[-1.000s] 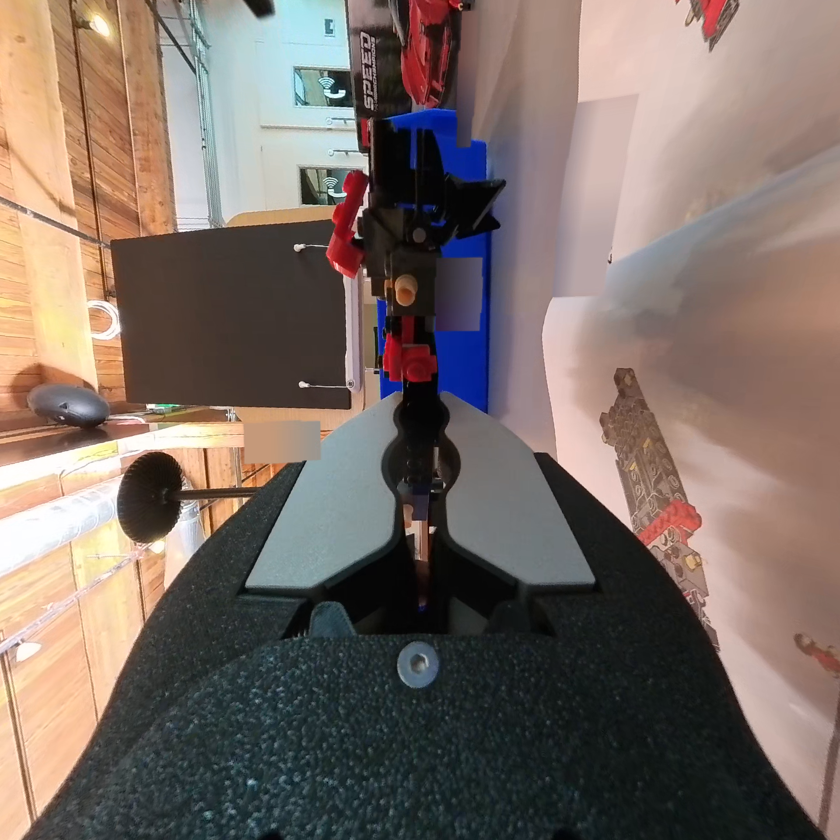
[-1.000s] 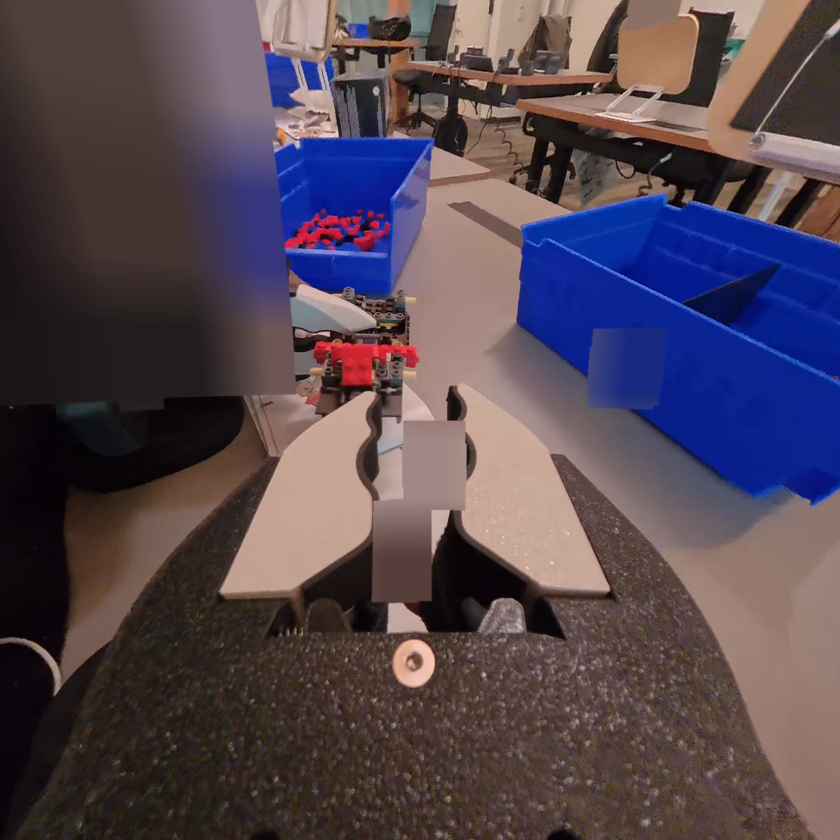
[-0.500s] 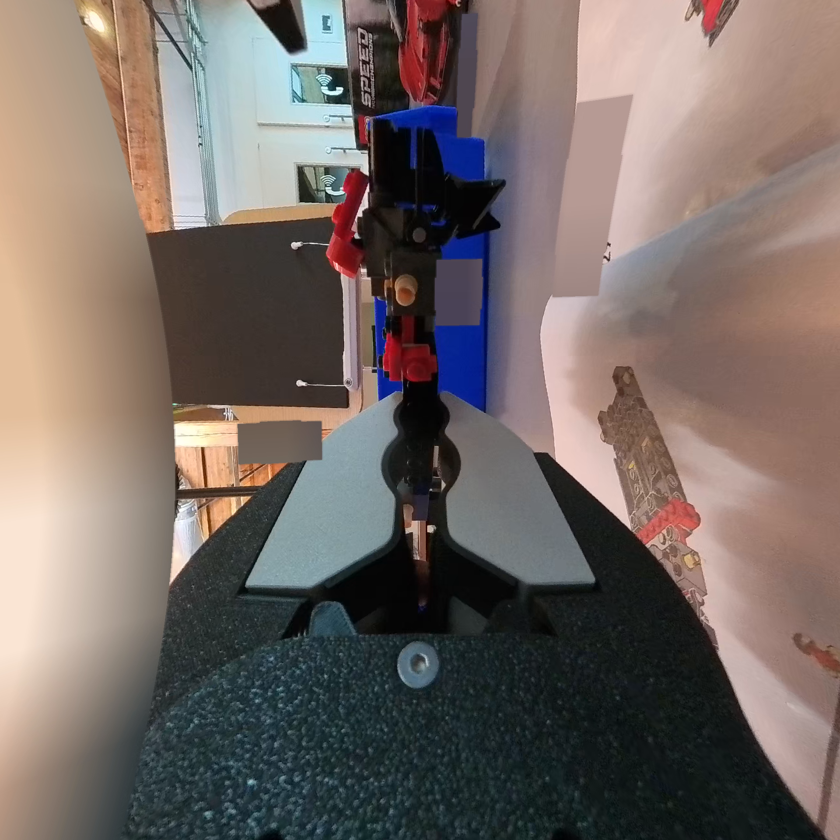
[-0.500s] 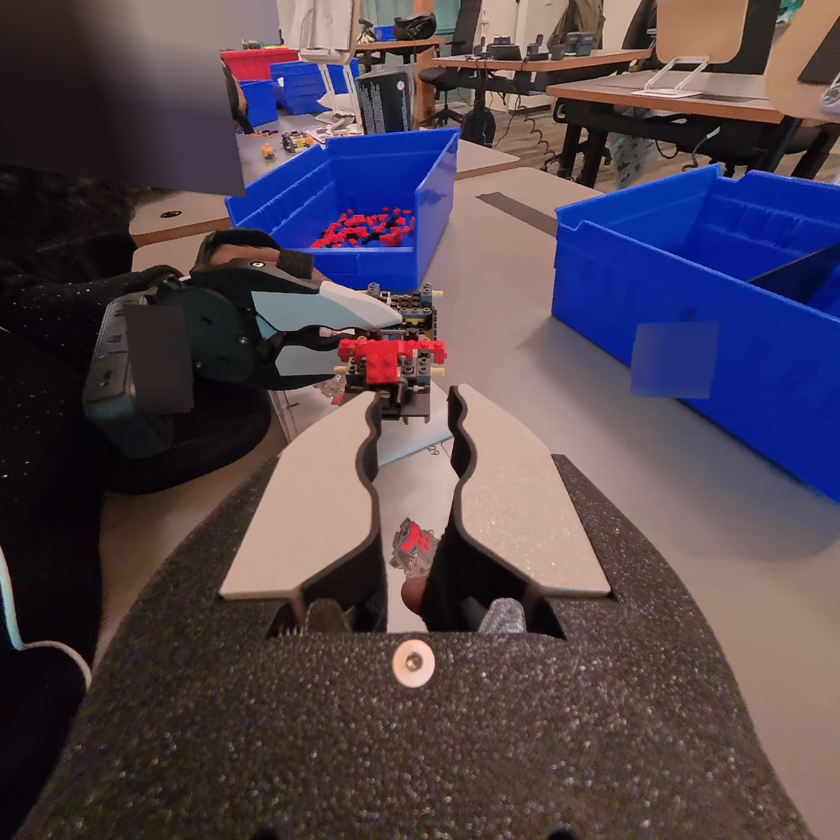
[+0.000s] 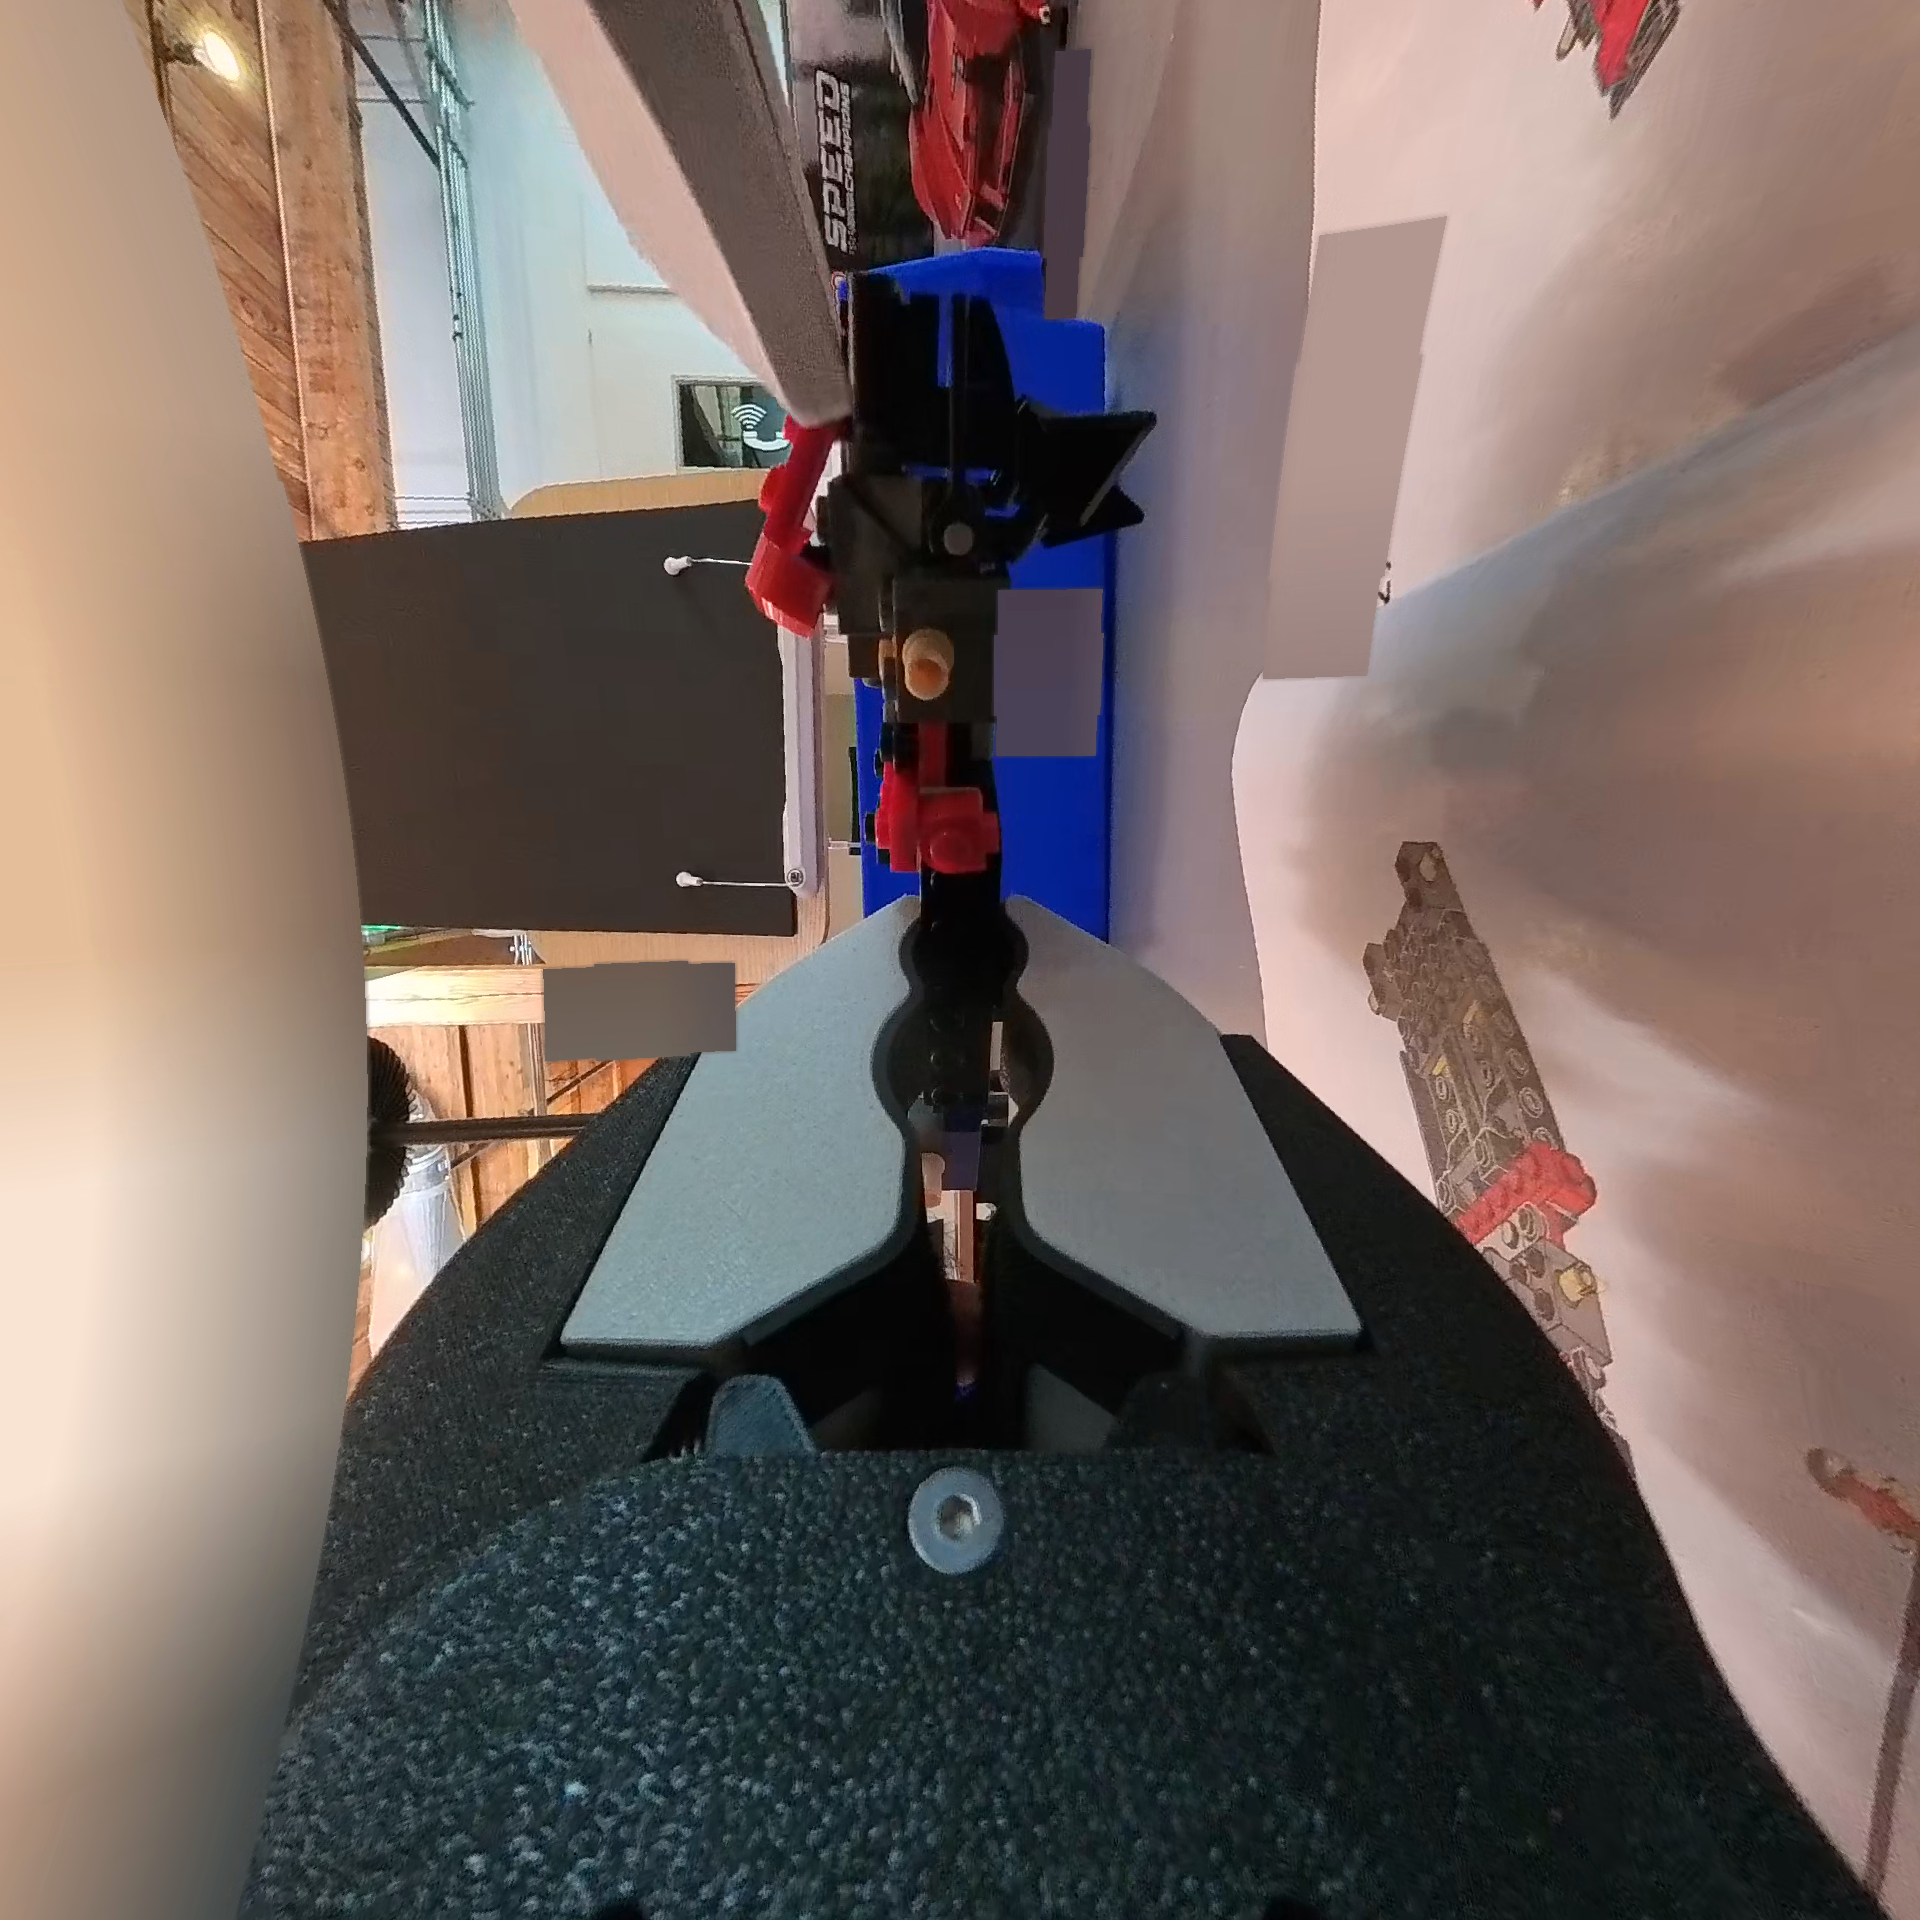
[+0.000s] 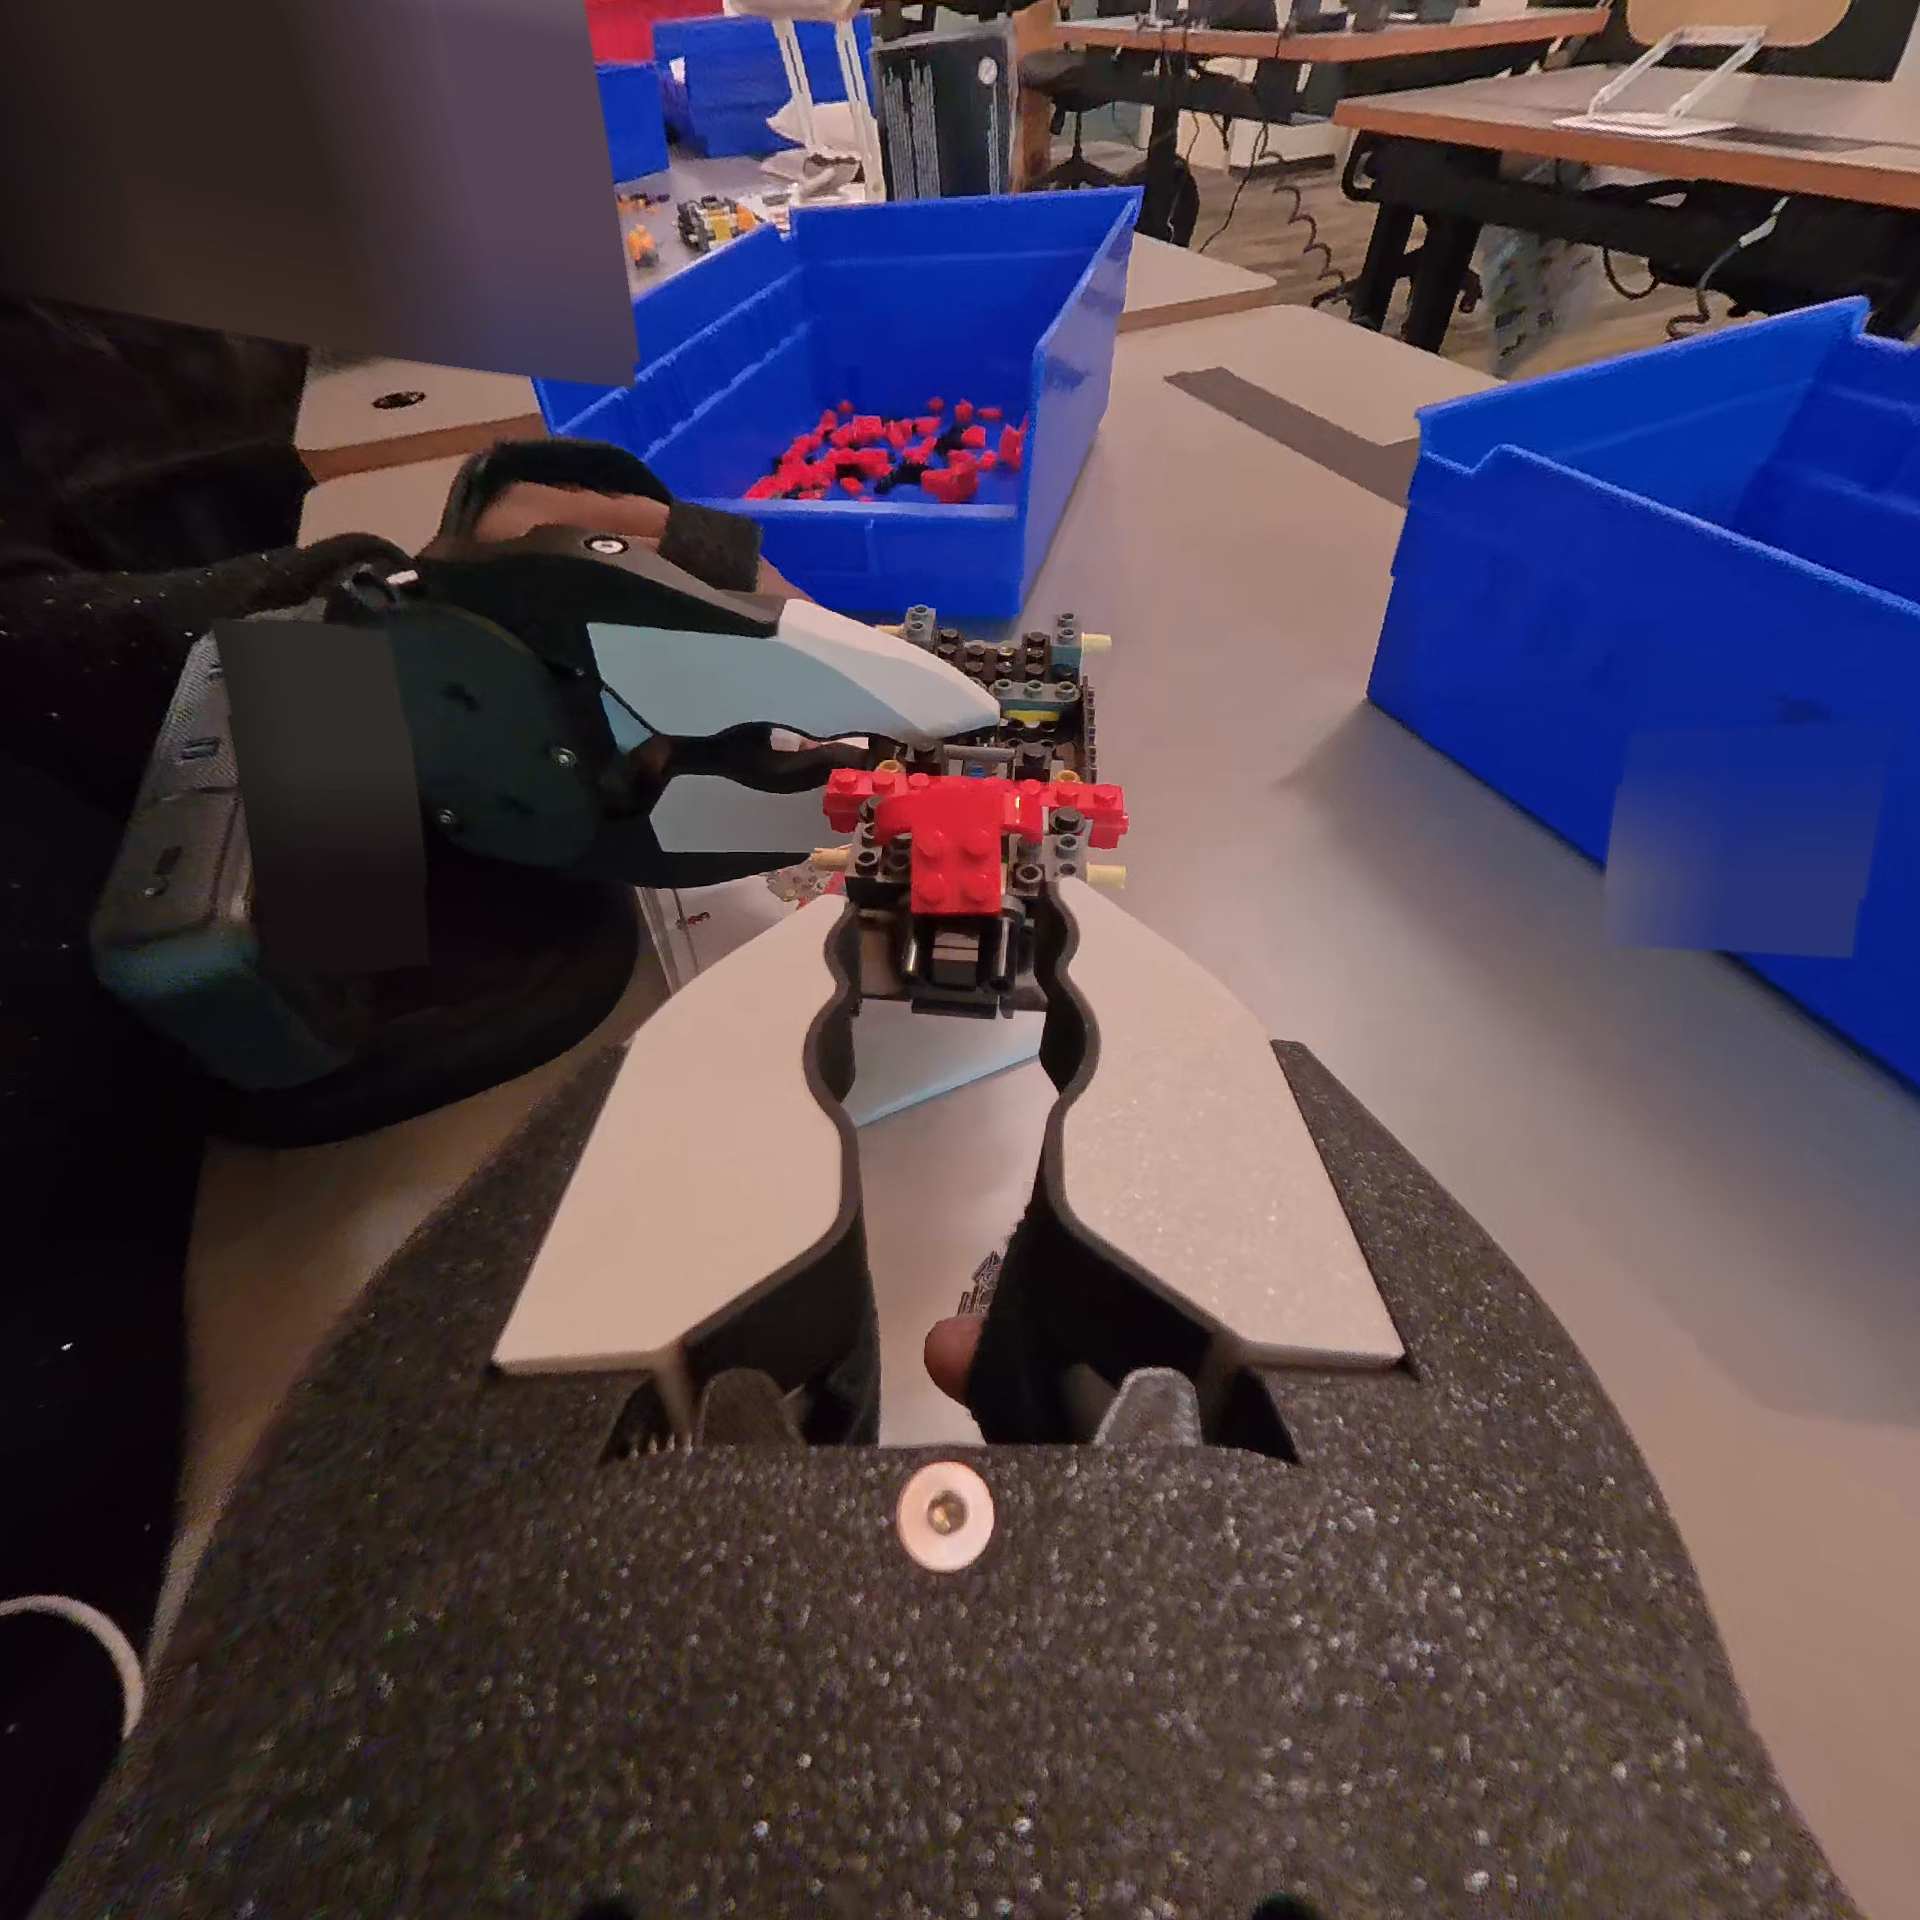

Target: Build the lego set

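Closing in, my right gripper point(image 6: 945, 956) now brackets the lego car's point(image 6: 971, 821) nose, jaws spread; left gripper point(image 5: 961, 997) stays pinching it above the table point(image 6: 1299, 935), so a handover looks near.

Grey table point(image 6: 1351, 935), two blue bins point(image 6: 935, 551) point(image 6: 1558, 727), instruction sheet point(image 6: 935, 1081)

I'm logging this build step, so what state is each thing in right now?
Left tool: shut on the lego car, holding it above the table.
Right tool: open, fingers either side of the car's near end.
Lego car: partly built.
Far blue bin: holds loose red and black bricks.
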Demonstrator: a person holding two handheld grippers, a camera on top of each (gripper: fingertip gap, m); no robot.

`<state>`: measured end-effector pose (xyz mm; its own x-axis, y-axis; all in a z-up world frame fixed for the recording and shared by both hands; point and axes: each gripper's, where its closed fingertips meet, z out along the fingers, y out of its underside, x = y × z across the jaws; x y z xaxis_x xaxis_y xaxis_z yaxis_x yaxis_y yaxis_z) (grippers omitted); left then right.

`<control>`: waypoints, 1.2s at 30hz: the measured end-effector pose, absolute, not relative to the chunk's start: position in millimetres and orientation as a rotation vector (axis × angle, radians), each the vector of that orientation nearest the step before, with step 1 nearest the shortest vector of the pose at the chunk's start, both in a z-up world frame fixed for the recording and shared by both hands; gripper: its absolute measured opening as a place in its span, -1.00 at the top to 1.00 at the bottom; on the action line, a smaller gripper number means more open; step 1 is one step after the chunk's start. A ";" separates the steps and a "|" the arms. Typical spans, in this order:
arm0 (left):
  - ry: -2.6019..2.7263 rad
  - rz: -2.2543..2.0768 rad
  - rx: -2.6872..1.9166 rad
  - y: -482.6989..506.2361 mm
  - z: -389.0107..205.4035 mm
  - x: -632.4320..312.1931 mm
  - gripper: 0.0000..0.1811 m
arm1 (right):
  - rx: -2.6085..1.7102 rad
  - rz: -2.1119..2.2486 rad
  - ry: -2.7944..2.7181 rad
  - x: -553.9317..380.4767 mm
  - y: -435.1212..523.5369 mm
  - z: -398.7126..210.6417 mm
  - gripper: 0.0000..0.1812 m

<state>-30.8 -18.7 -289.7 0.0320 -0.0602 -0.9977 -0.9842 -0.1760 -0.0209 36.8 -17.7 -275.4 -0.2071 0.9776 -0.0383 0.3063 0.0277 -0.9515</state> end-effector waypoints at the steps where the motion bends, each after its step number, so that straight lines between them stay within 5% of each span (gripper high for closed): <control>1: 1.148 1.288 -1.397 -18.7 -289.7 -30.8 0.91 | -1.338 1.208 -1.598 36.0 -17.4 -275.5 0.66; 7: 1.150 1.287 -1.398 -18.6 -290.0 -30.5 0.91 | -1.361 1.225 -1.576 34.0 -14.2 -273.7 0.82; 36: 1.147 1.297 -1.404 -18.5 -289.9 -32.3 0.91 | -1.491 1.135 -1.565 53.4 8.2 -257.1 0.83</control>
<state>-32.3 -18.5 -289.9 0.0272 -0.0623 -0.9977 -0.9826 -0.1852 -0.0153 53.4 8.2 -257.1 -0.1065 0.9905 -0.0875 0.3912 -0.0391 -0.9195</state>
